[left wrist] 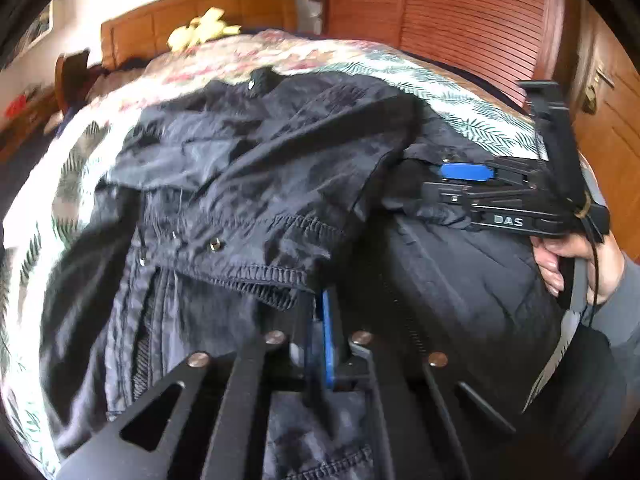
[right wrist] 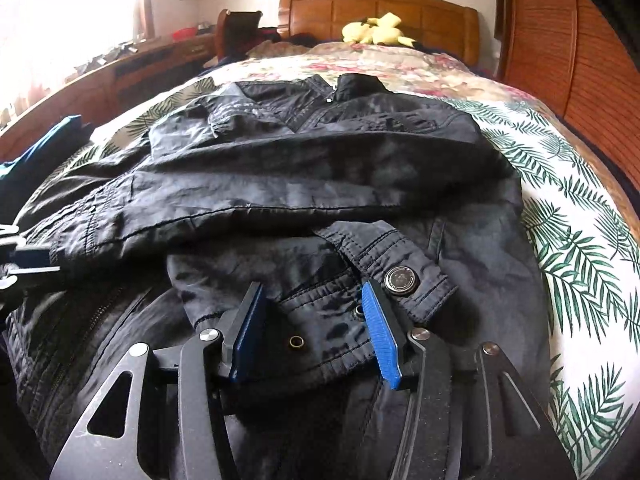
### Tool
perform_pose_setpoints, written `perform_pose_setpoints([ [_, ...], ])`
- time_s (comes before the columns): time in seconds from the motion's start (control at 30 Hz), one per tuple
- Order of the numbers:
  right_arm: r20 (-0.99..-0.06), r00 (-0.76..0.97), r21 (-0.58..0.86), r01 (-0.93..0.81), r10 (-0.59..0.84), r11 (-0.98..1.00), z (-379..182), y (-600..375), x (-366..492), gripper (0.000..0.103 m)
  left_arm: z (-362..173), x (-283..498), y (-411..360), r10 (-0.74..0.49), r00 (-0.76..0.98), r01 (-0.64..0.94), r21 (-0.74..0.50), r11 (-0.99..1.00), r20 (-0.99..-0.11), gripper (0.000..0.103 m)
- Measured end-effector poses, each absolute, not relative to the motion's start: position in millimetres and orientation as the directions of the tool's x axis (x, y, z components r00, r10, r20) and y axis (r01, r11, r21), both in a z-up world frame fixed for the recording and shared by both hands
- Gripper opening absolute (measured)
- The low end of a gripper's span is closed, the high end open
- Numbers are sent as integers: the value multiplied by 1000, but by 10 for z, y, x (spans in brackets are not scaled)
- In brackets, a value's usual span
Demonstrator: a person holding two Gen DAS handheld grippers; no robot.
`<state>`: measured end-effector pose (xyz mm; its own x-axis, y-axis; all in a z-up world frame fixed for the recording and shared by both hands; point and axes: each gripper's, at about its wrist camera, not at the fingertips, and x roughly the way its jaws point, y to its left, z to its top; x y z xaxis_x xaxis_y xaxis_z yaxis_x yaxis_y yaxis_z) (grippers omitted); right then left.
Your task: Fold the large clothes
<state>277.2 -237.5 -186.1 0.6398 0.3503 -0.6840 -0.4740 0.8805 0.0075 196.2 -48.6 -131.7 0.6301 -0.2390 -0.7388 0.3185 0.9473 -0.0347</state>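
A dark, shiny jacket (right wrist: 320,168) lies spread on the bed, collar toward the headboard, with one sleeve folded across its front. My left gripper (left wrist: 320,308) is shut at the elastic cuff (left wrist: 276,276) of that sleeve, and the cuff's edge hides its fingertips. In the right wrist view the left gripper (right wrist: 28,260) shows blurred at the left edge, at the sleeve's end. My right gripper (right wrist: 312,288) stands open over the jacket's lower front. A fold with eyelets lies between its blue pads (right wrist: 380,332), and a snap-button tab (right wrist: 400,278) sits beside it. A hand (left wrist: 560,260) holds the right gripper (left wrist: 444,182).
The leaf and flower bedspread (right wrist: 580,240) shows around the jacket, widest on the right. A yellow plush toy (right wrist: 376,28) sits by the wooden headboard (right wrist: 440,8). Louvred wooden doors (left wrist: 460,20) stand to the right, a low wooden dresser (right wrist: 140,64) to the left, and blue cloth (right wrist: 40,148) lies at the left edge.
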Motion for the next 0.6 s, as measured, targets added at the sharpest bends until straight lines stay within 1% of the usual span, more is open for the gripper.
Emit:
perform_pose_setpoints([
  [0.1,-683,640,9,-474,352,880,-1858,-2375,2768,50,-1046,1819,-461,-246,686,318,-22,948,-684,1],
  [0.2,-681,643,7,-474,351,881,-1855,-2377,2764,50,-879,1742,-347,-249,715,301,-33,953,-653,1],
  [0.27,-681,644,3,-474,349,880,-1854,-2374,2763,50,-792,1691,-253,-228,741,278,-20,960,-631,1],
  [0.53,-679,641,15,-475,358,880,-1857,-2386,2767,50,-575,1498,285,-222,762,223,-76,972,-608,2],
  [0.6,-678,640,18,-476,360,879,-1857,-2387,2769,50,-573,1415,443,-199,766,203,-64,977,-611,5],
])
